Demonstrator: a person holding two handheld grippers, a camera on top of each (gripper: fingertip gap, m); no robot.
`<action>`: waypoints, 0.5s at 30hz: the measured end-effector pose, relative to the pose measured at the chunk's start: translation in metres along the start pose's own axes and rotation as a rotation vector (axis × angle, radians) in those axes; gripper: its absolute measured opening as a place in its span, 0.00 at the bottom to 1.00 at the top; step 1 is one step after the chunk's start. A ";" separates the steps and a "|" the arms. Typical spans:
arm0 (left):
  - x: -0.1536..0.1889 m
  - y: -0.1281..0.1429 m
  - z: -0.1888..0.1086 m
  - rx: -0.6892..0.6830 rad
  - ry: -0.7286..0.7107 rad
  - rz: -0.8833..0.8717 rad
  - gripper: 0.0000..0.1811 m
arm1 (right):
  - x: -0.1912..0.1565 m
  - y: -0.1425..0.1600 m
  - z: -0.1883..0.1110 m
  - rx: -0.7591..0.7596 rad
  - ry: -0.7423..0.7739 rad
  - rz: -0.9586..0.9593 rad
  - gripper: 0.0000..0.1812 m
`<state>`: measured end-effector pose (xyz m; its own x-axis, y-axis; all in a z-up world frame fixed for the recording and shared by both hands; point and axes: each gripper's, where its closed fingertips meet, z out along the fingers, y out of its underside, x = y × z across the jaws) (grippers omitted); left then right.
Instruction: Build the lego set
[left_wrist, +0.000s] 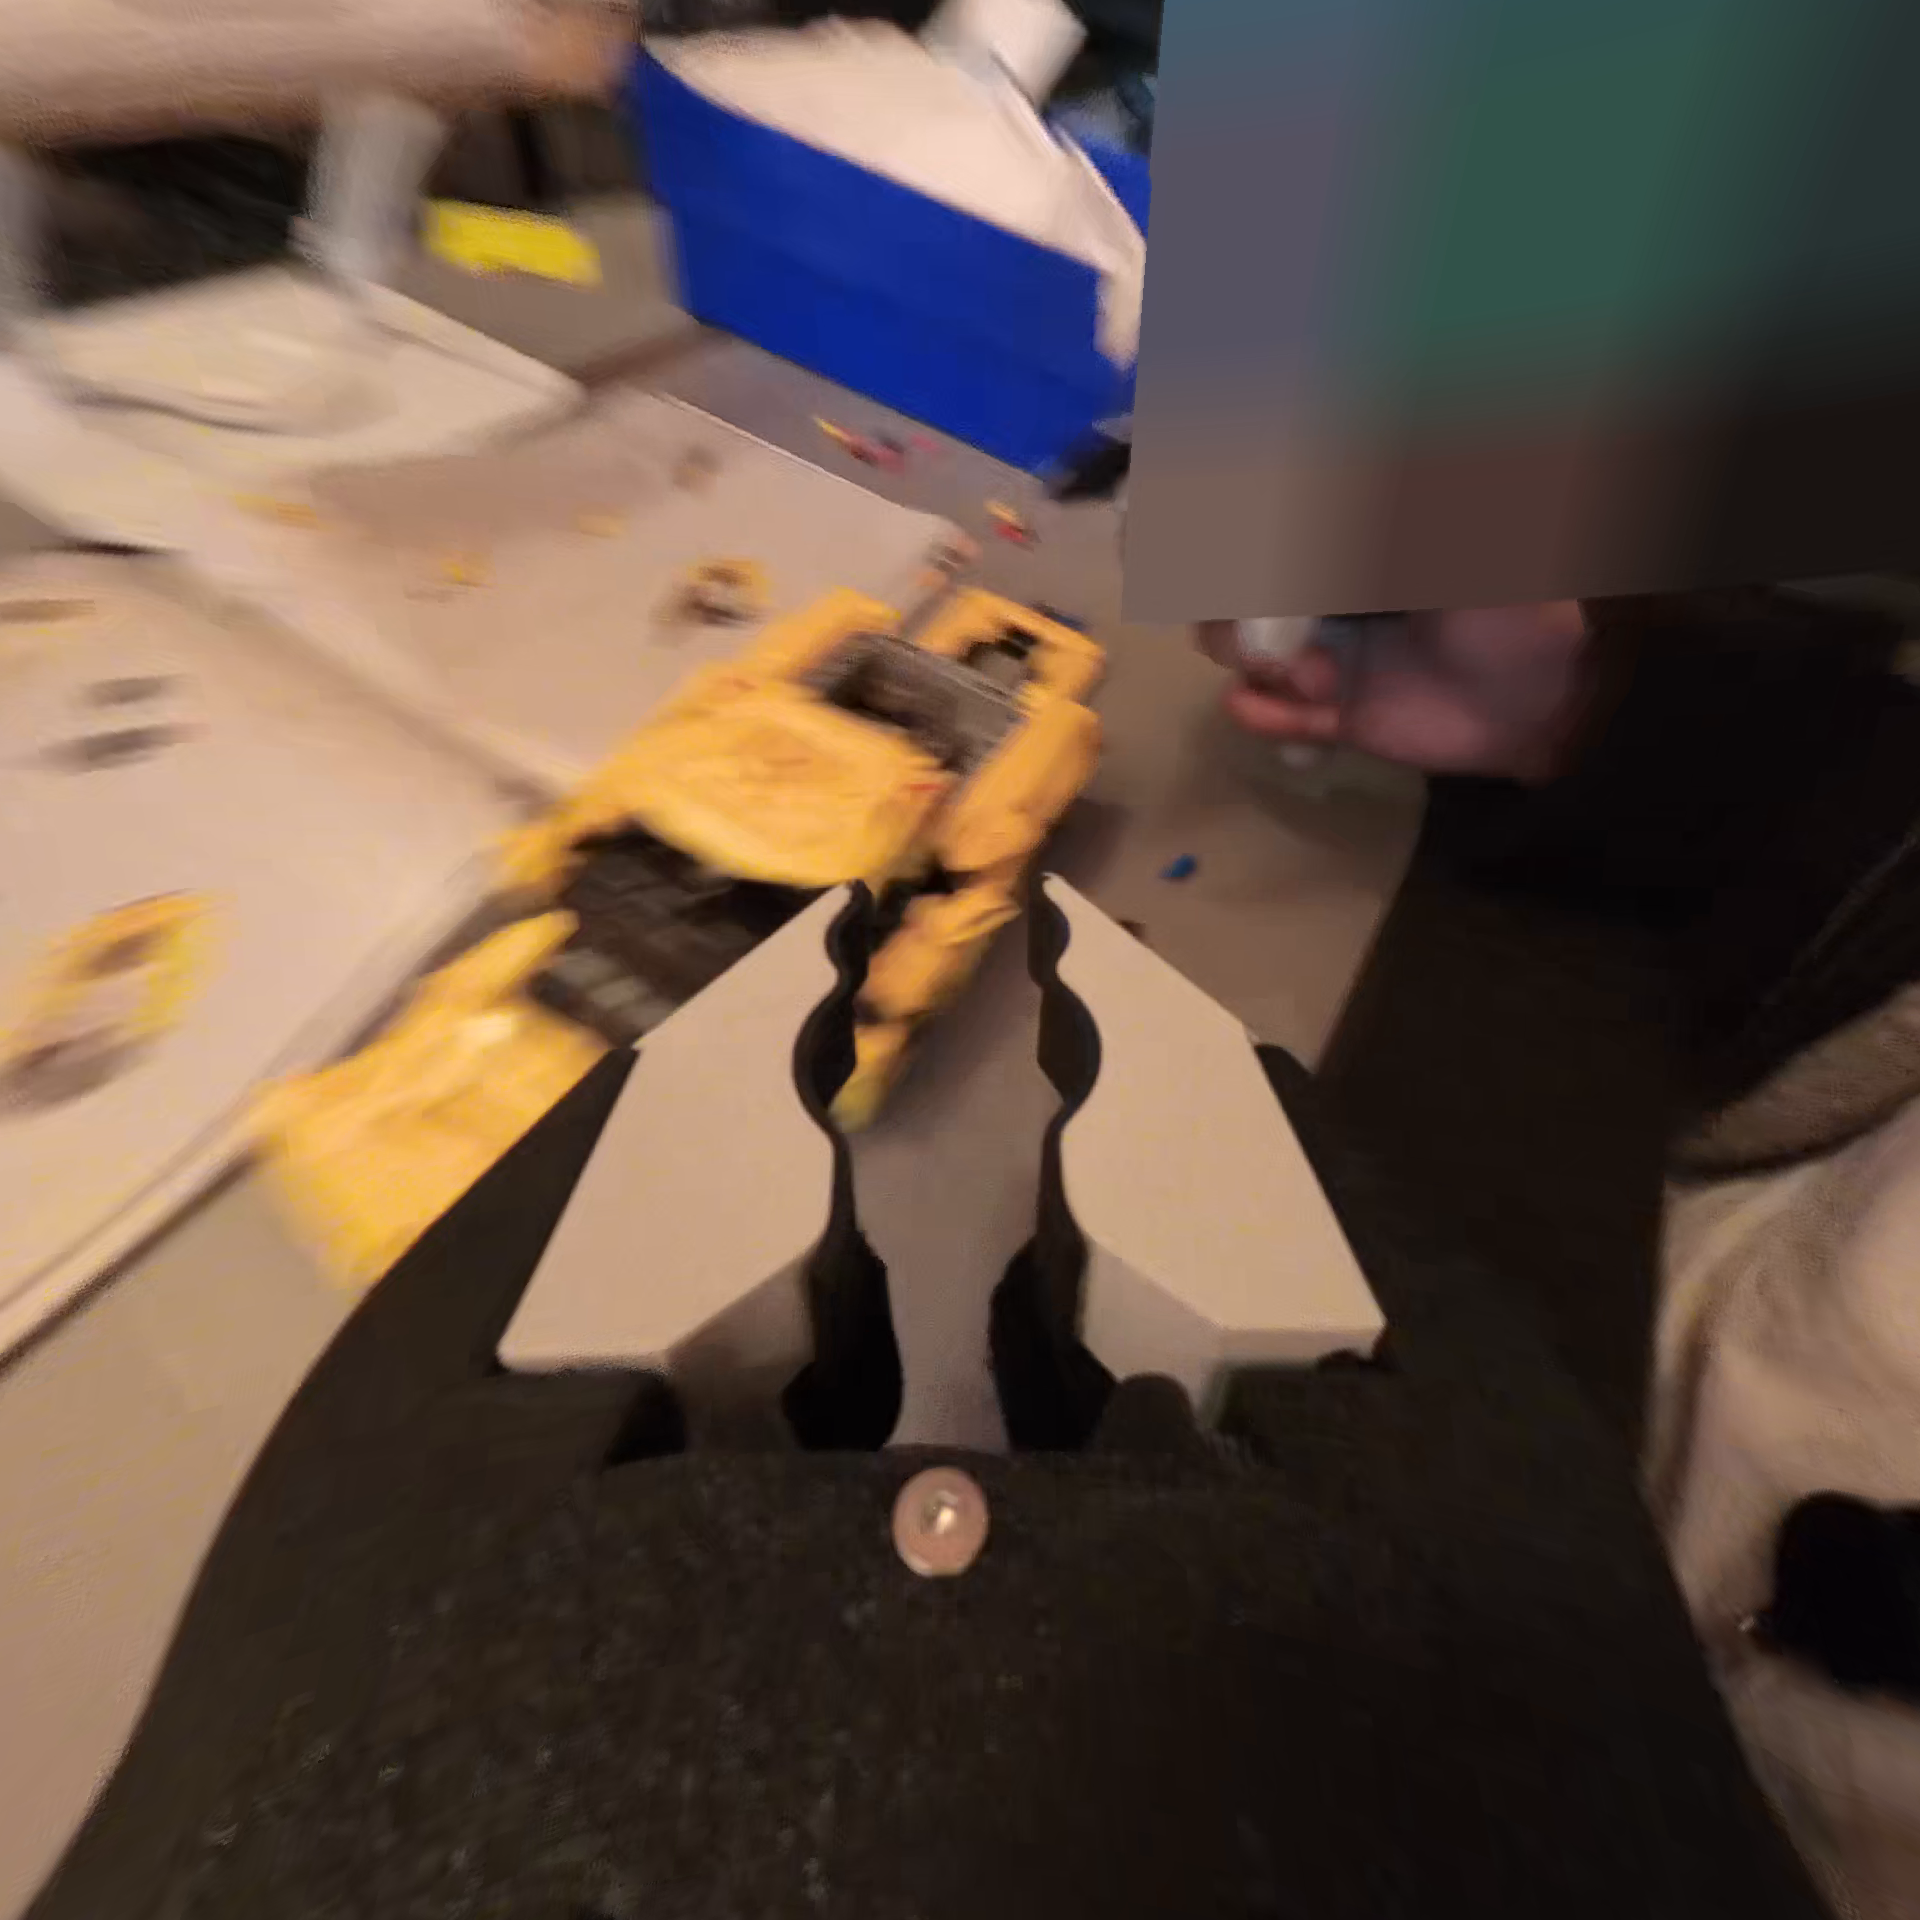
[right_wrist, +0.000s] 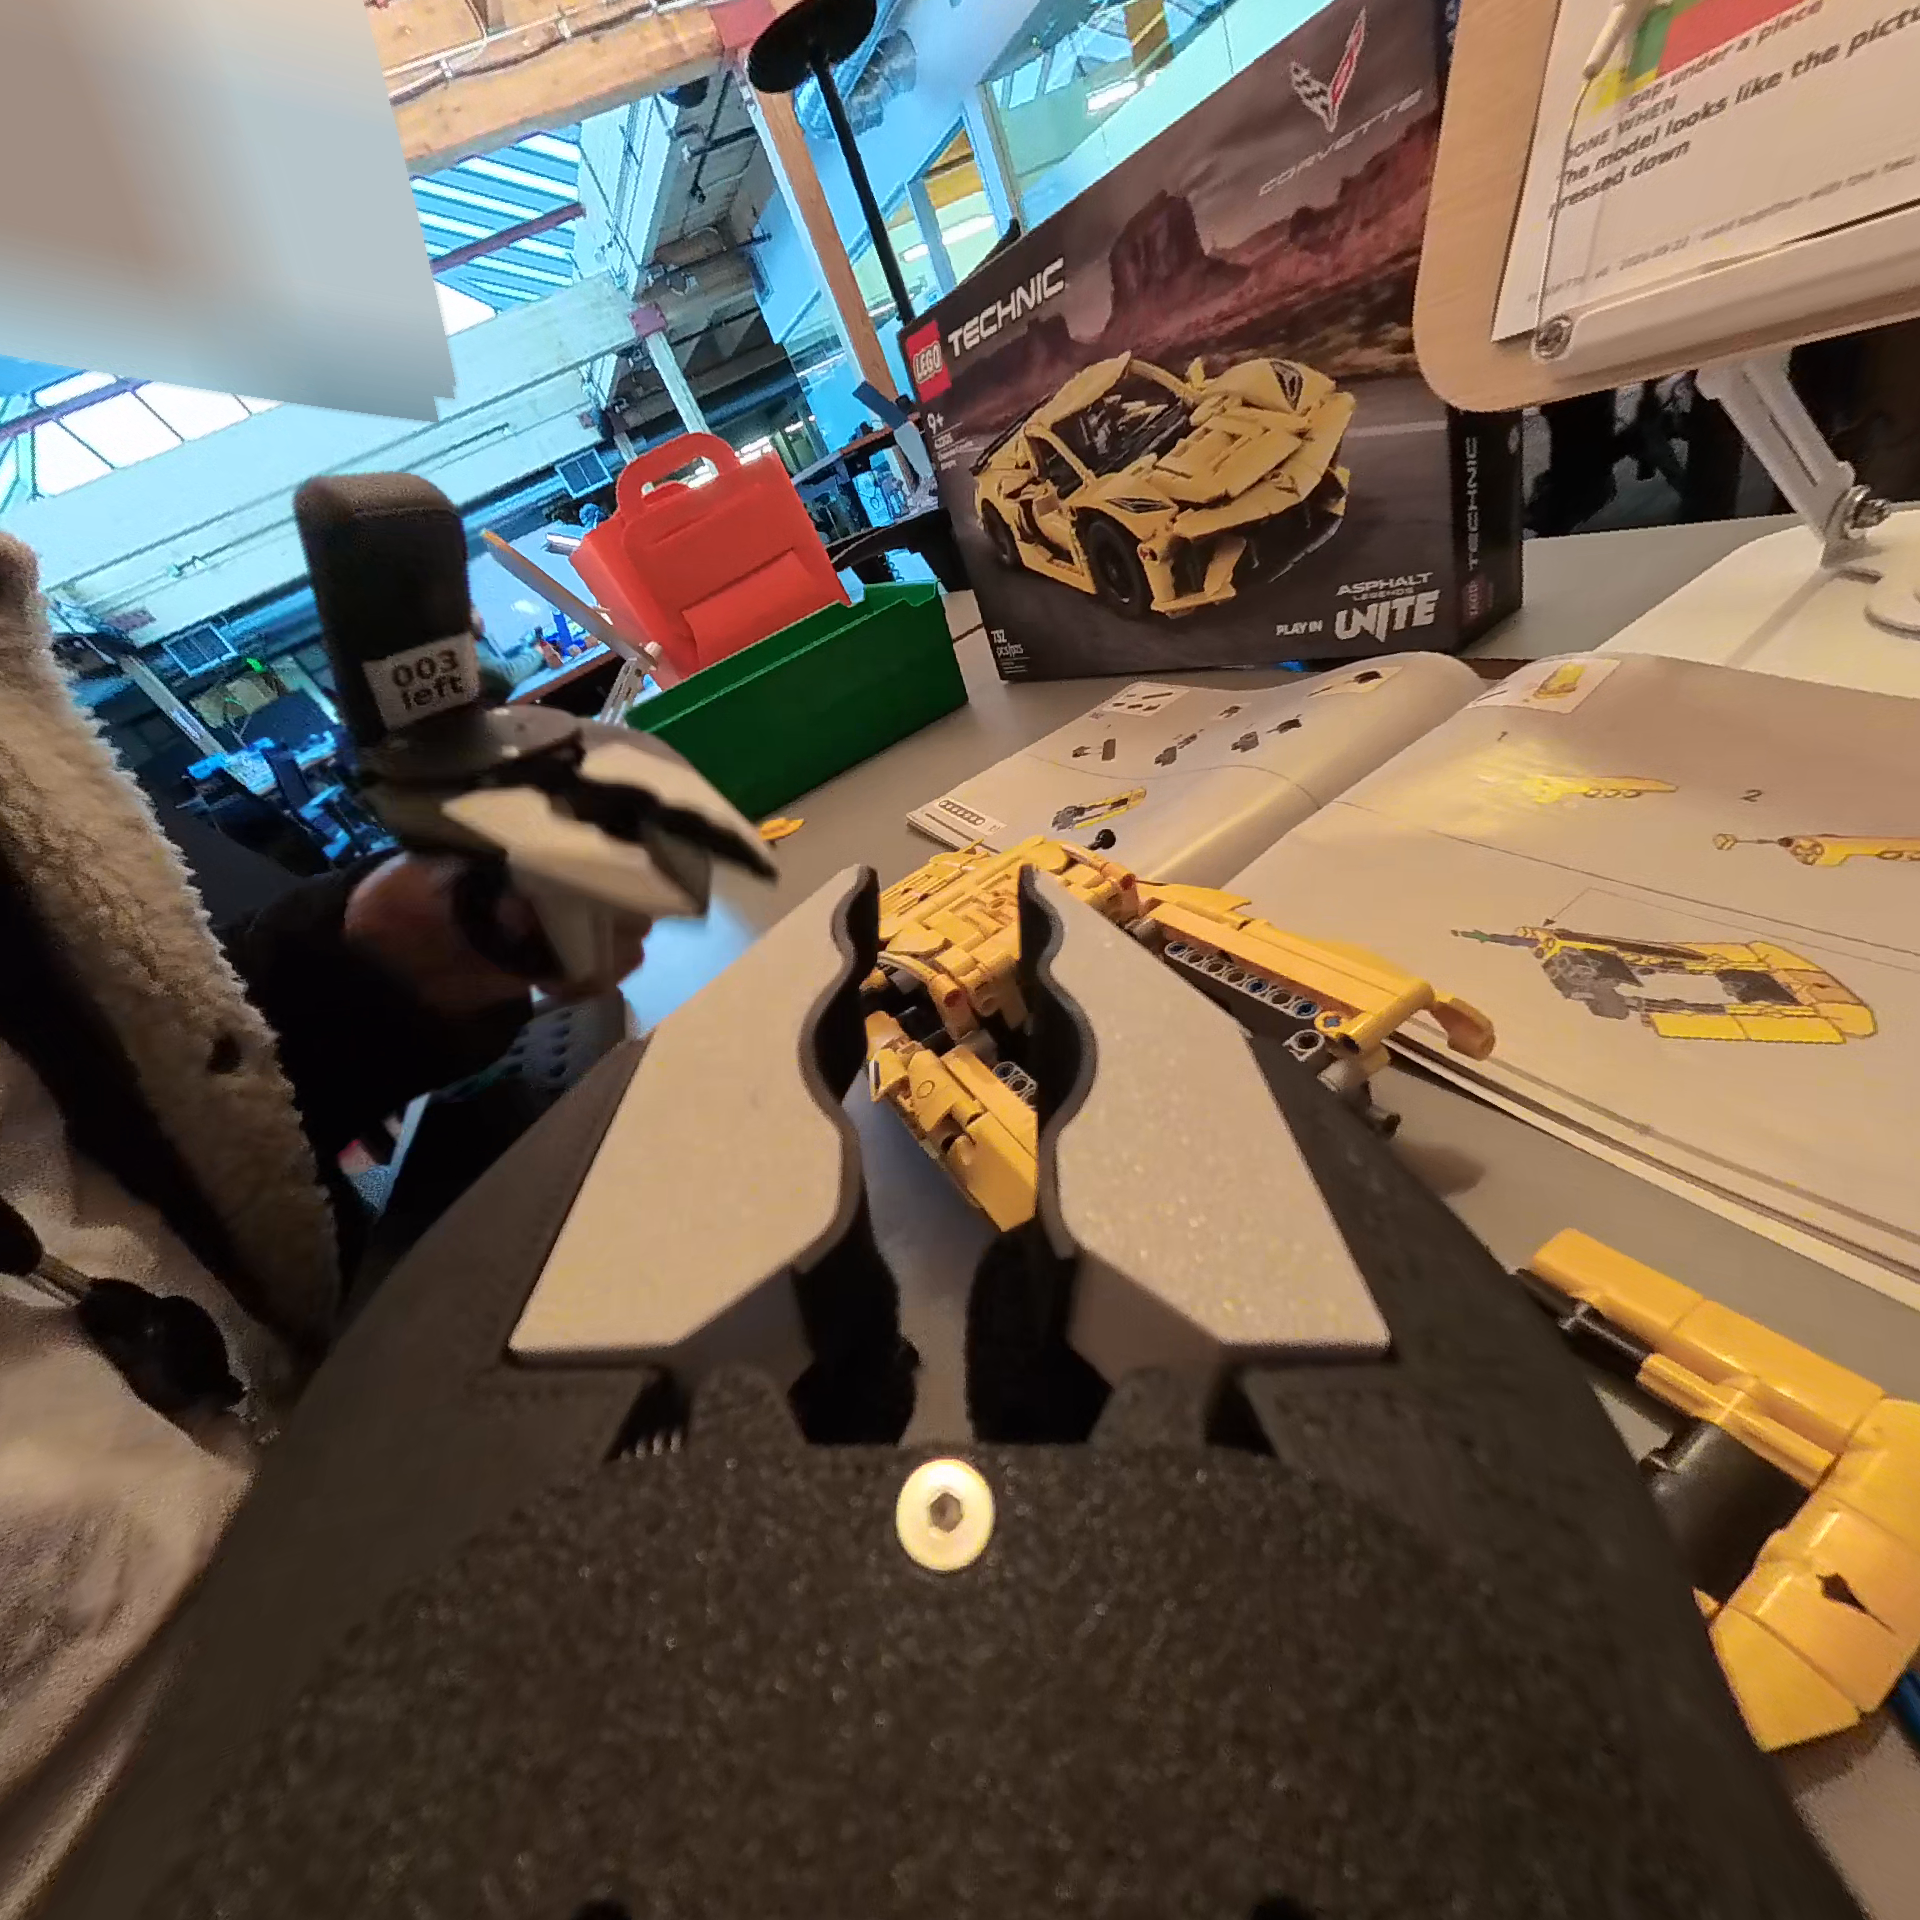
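Observation:
The yellow and black lego car model (left_wrist: 790, 779) lies on the grey table, partly on the open instruction booklet (right_wrist: 1558, 883). The left wrist view is blurred by motion. My left gripper (left_wrist: 948, 894) is open; a yellow end of the model shows in the gap beside its left finger, with bare table on the other side. In the right wrist view that gripper (right_wrist: 743, 852) hangs left of the model, above the table and empty. My right gripper (right_wrist: 945, 883) is open, low over the model (right_wrist: 1299, 977), with yellow parts showing between its fingers.
A separate yellow sub-assembly (right_wrist: 1787, 1507) lies at the near right. The set's box (right_wrist: 1216, 468), a green tray (right_wrist: 821, 696) with a red case (right_wrist: 717, 561) and a sheet stand (right_wrist: 1662, 208) are behind. A blue bin (left_wrist: 883, 260), loose small pieces (left_wrist: 883, 447) and a hand (left_wrist: 1403, 707) show in the left wrist view. About 12 centimetres separates my left fingertips from my right. About 15 centimetres separates my right fingertips from the separate yellow sub-assembly (right_wrist: 1787, 1507). It turns up in the left wrist view (left_wrist: 1013, 624) as well.

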<state>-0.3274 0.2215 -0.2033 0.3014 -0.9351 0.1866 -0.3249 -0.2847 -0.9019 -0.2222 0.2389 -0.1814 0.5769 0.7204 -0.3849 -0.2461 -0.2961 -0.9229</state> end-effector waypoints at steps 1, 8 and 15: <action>-0.026 -0.003 -0.032 0.058 -0.081 -0.017 0.17 | 0.001 0.000 0.000 0.003 -0.002 0.009 0.14; -0.177 0.110 -0.220 -0.202 -0.496 -0.057 0.24 | 0.005 0.000 0.003 0.005 -0.009 0.046 0.14; -0.211 0.159 -0.237 -0.360 -0.559 -0.074 0.27 | 0.011 0.008 0.002 -0.021 0.036 0.041 0.14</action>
<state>-0.6547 0.3236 -0.2934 0.7224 -0.6875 -0.0746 -0.5351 -0.4874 -0.6900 -0.2194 0.2459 -0.1933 0.5941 0.6849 -0.4219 -0.2538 -0.3380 -0.9063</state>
